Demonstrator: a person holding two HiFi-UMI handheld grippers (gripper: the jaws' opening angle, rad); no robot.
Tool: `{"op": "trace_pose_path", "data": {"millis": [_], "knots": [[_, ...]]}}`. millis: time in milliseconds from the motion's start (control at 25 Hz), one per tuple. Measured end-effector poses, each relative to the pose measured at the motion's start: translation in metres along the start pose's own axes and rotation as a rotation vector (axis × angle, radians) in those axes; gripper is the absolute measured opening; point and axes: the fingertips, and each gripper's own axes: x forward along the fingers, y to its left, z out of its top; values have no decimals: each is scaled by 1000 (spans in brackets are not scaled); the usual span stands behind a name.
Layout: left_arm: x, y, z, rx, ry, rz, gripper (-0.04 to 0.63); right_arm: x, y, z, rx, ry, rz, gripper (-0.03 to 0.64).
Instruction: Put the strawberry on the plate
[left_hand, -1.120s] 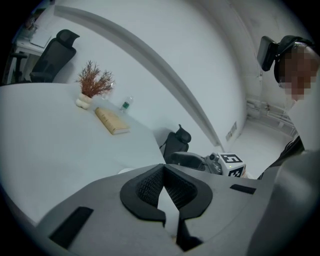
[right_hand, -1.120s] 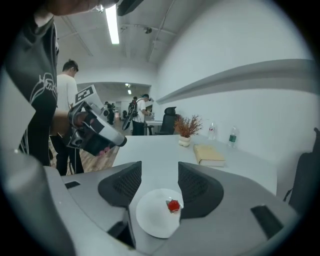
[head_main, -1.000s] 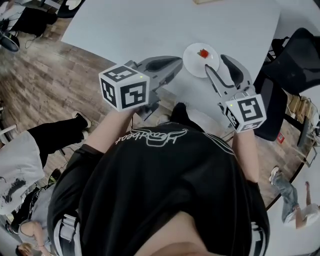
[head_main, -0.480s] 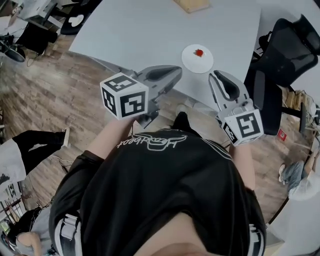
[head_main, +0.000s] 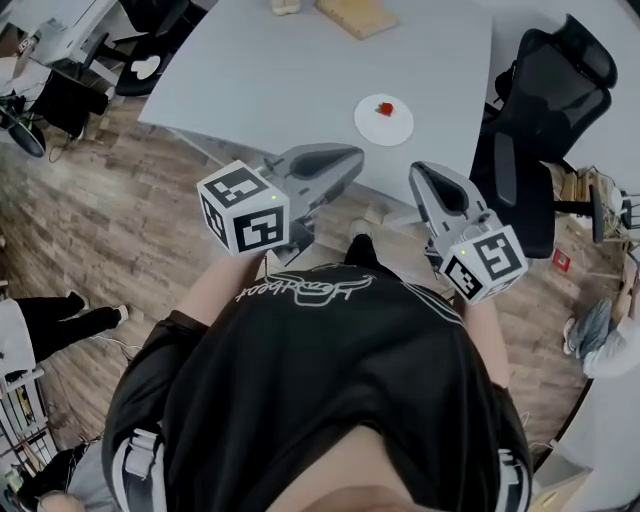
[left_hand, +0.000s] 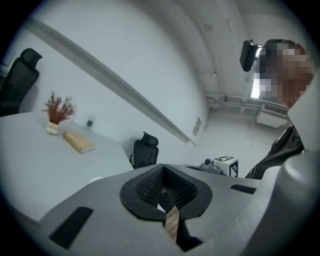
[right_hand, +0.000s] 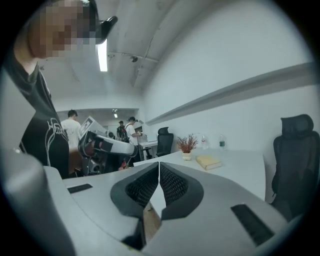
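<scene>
A red strawberry (head_main: 385, 109) lies on a small white plate (head_main: 372, 124) near the front edge of the grey table (head_main: 280, 70). Both grippers hang off the table, over the wooden floor, close to the person's chest. The left gripper (head_main: 345, 160) points toward the table edge, its jaws shut with nothing between them (left_hand: 162, 167). To the right, the right gripper (head_main: 420, 175) is below the plate and well apart from it. It is also shut and empty, its pads meeting (right_hand: 159, 165).
A black office chair (head_main: 540, 110) stands right of the table, close to the right gripper. A tan book (head_main: 357, 15) lies at the table's far side, beside a small potted plant (right_hand: 187, 145). Several people stand at desks in the background (right_hand: 75, 127).
The right gripper's jaws have gone from wide open near the plate to shut. Both grippers and the person have drawn back from the table; the strawberry stays on the plate.
</scene>
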Motion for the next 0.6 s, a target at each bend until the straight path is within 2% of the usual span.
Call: {"op": "trace_pose_path", "data": {"millis": [160, 400, 600], "knots": [[-4, -2, -4, 24, 18, 13, 6, -6, 8, 0, 77, -6, 29, 9], [-6, 6, -16, 29, 33, 32, 6, -1, 13, -13, 68, 31, 47, 8], [-7, 8, -26, 4, 50, 37, 6, 1, 20, -16, 61, 31, 61, 8]]}}
